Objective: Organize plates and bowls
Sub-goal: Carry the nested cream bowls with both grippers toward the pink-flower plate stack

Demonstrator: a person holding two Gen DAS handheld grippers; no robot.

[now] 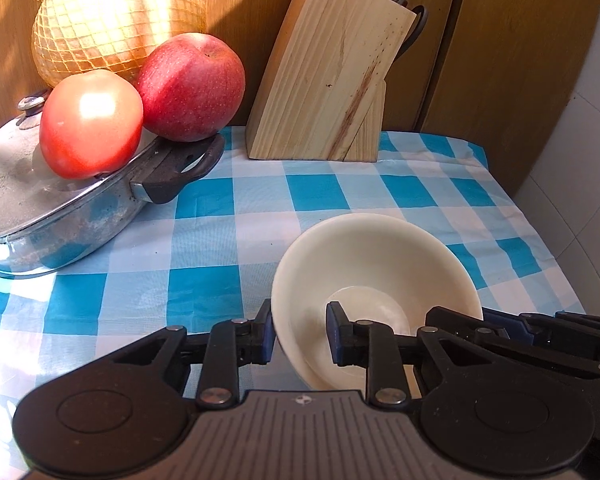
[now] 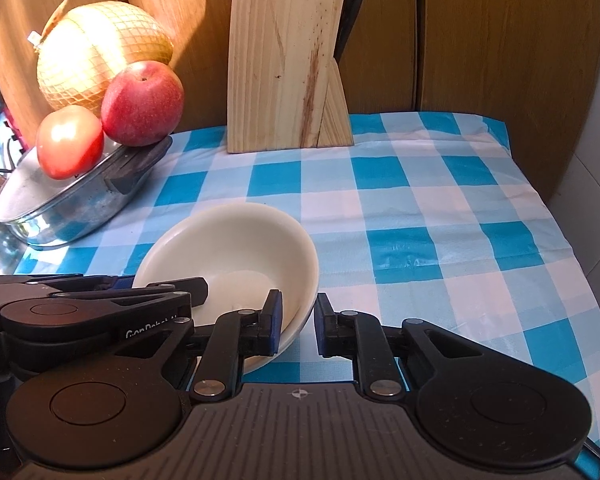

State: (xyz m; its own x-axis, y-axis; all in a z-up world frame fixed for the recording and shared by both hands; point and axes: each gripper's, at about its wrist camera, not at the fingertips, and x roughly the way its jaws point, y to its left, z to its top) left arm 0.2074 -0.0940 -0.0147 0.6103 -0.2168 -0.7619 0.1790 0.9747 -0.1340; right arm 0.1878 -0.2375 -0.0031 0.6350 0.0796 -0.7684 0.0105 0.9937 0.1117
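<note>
A cream bowl (image 1: pixel 380 248) (image 2: pixel 240 240) stands on the blue and white checked cloth (image 1: pixel 204 216) (image 2: pixel 420 208). It looks empty. My left gripper (image 1: pixel 300 336) is shut on the bowl's left wall, one pad outside and one inside. My right gripper (image 2: pixel 297 322) is shut on the bowl's right rim in the same way. Each wrist view also shows the other gripper reaching the bowl from the side: the right gripper (image 1: pixel 460 320) and the left gripper (image 2: pixel 164 284).
A steel pot with a lid (image 1: pixel 60 208) (image 2: pixel 72 208) sits at the left, with a tomato (image 1: pixel 92 124), an apple (image 1: pixel 192 88) and a netted yellow fruit (image 1: pixel 116 16) on and behind it. A wooden knife block (image 1: pixel 328 68) (image 2: pixel 284 68) stands at the back. The cloth ends at the right by a white wall (image 1: pixel 580 160).
</note>
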